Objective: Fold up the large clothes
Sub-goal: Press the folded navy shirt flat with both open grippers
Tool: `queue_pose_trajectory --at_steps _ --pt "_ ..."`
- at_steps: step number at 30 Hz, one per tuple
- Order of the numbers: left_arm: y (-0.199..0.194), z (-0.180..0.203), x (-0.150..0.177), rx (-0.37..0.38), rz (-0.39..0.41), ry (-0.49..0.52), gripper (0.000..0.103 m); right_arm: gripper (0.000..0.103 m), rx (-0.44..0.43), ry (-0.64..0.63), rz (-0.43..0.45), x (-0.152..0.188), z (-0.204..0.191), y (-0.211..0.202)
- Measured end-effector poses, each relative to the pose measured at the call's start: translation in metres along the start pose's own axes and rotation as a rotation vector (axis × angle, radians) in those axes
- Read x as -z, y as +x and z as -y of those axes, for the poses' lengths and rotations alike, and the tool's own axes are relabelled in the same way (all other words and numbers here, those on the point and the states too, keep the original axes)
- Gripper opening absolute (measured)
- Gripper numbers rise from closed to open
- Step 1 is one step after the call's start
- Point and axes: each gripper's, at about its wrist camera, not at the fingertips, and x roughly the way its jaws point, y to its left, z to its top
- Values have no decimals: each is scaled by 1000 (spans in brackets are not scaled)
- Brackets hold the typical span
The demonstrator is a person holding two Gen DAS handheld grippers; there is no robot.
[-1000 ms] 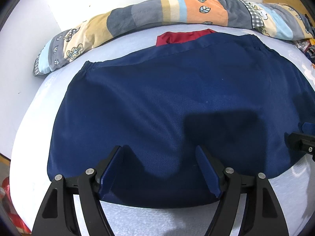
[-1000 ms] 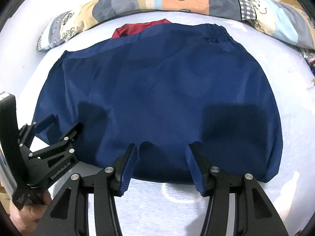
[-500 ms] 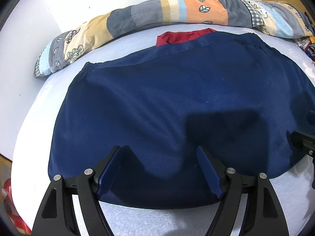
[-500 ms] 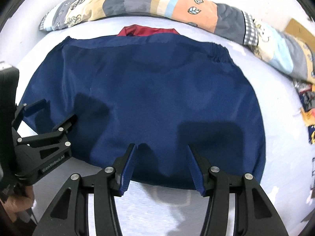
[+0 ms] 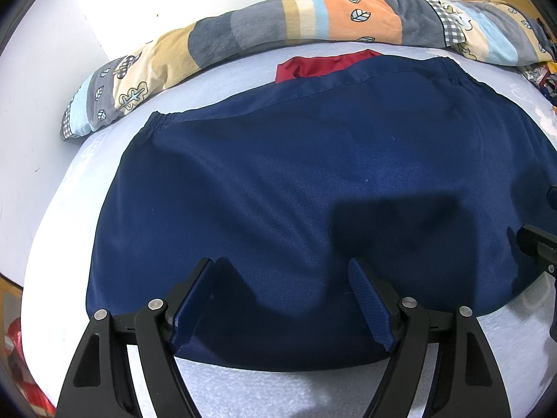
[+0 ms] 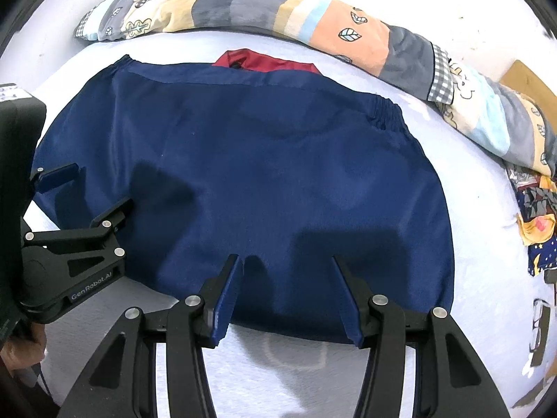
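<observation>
my left gripper (image 5: 282,296) and right gripper (image 6: 287,296) both hover spread wide and empty over the near edge of the navy garment (image 5: 313,191) lying flat on the bed (image 5: 69,209), so next i judge each must pinch that edge for a fold.

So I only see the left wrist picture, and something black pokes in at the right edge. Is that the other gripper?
Observer: Yes, that's the right gripper, open, over the near hem of the navy garment.
Operator: Does the cloth end there?
Observer: Just beyond; bare bed sheet lies past its right edge.
Operator: Who holds mine?
Observer: Part of a hand shows below the left gripper.
</observation>
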Motion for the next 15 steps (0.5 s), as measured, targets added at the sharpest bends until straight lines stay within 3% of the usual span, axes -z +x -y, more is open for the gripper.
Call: queue_pose_trajectory --at_steps 15 --pt "1 1 0 -5 5 11 79 54 21 -24 6 0 -4 -1"
